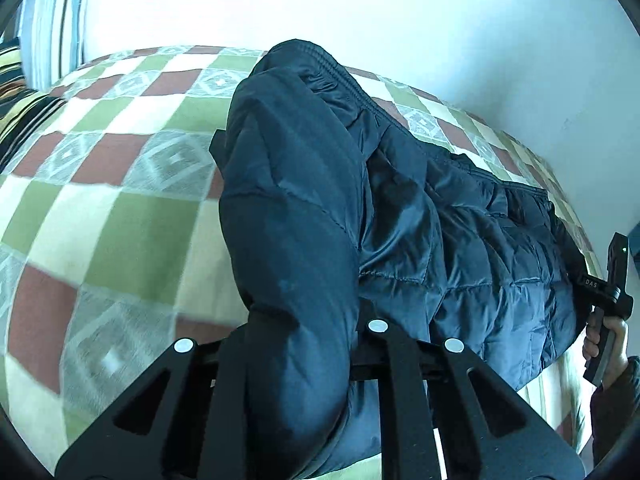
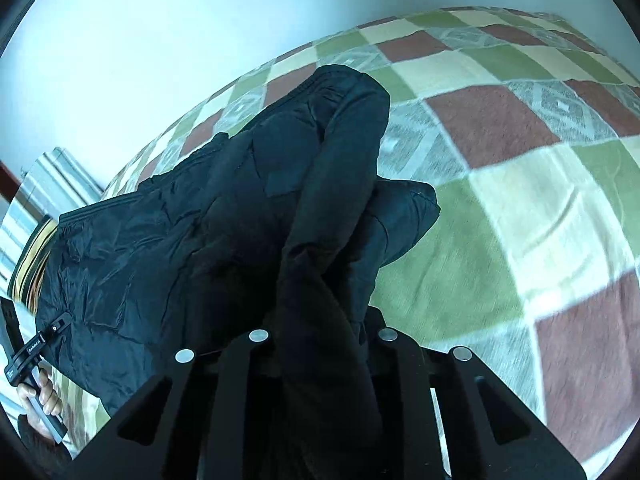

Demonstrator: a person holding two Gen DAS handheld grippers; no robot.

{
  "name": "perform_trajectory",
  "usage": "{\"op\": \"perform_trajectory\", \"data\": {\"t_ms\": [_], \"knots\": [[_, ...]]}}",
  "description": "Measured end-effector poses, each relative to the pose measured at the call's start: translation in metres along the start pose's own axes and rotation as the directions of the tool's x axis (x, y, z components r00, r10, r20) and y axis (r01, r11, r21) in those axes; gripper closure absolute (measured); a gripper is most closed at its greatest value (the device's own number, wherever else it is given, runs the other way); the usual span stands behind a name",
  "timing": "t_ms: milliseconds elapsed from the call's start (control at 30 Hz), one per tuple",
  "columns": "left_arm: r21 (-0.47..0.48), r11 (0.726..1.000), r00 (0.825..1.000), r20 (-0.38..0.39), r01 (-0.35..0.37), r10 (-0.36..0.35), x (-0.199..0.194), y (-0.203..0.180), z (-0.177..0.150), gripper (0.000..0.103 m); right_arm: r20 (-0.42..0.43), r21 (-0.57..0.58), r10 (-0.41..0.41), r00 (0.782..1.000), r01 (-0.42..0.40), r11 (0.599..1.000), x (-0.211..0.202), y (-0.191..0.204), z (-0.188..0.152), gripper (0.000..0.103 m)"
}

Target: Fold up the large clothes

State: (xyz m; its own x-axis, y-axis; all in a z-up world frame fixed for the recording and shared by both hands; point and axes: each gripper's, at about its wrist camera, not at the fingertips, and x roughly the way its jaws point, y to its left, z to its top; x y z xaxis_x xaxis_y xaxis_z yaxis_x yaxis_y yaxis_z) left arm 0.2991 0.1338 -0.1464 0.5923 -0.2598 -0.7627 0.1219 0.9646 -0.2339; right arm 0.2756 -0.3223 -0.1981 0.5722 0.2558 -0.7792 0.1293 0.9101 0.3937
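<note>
Navy quilted puffer jacket (image 1: 460,232) lifted over checked bedspread (image 1: 120,208), one end clamped in left gripper (image 1: 296,344), other end pinched by right gripper (image 2: 320,352), striped pillow (image 1: 16,96) seen in left view only.

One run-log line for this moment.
left gripper: shut on puffer jacket | right gripper: shut on puffer jacket | jacket partly raised off checked blanket

1. The jacket (image 1: 460,240) bulks between both grippers, blocking the middle.
2. The checked bed (image 1: 120,208) lies open to its left; likewise to its right.
3. A wall (image 1: 360,12) closes the far side.
</note>
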Motion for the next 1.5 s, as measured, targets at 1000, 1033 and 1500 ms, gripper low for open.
{"op": "perform_trajectory", "data": {"t_ms": [1000, 1033, 1500], "knots": [[-0.168, 0.983, 0.997, -0.049, -0.068, 0.061, -0.060, 0.079, -0.112, 0.035, -0.013, -0.013, -0.021, 1.000, 0.021, 1.000, -0.046, 0.008, -0.088, 0.055], [-0.171, 0.983, 0.997, -0.045, -0.067, 0.060, -0.063, 0.081, -0.112, 0.031, -0.010, -0.015, -0.027, 1.000, 0.027, 1.000, -0.049, 0.008, -0.089, 0.055], [-0.195, 0.978, 0.998, -0.017, -0.070, 0.068, -0.086, 0.100, -0.115, 0.025, 0.175, -0.060, -0.107, 0.979, 0.120, 0.991, -0.120, 0.060, -0.088, 0.054]]}}
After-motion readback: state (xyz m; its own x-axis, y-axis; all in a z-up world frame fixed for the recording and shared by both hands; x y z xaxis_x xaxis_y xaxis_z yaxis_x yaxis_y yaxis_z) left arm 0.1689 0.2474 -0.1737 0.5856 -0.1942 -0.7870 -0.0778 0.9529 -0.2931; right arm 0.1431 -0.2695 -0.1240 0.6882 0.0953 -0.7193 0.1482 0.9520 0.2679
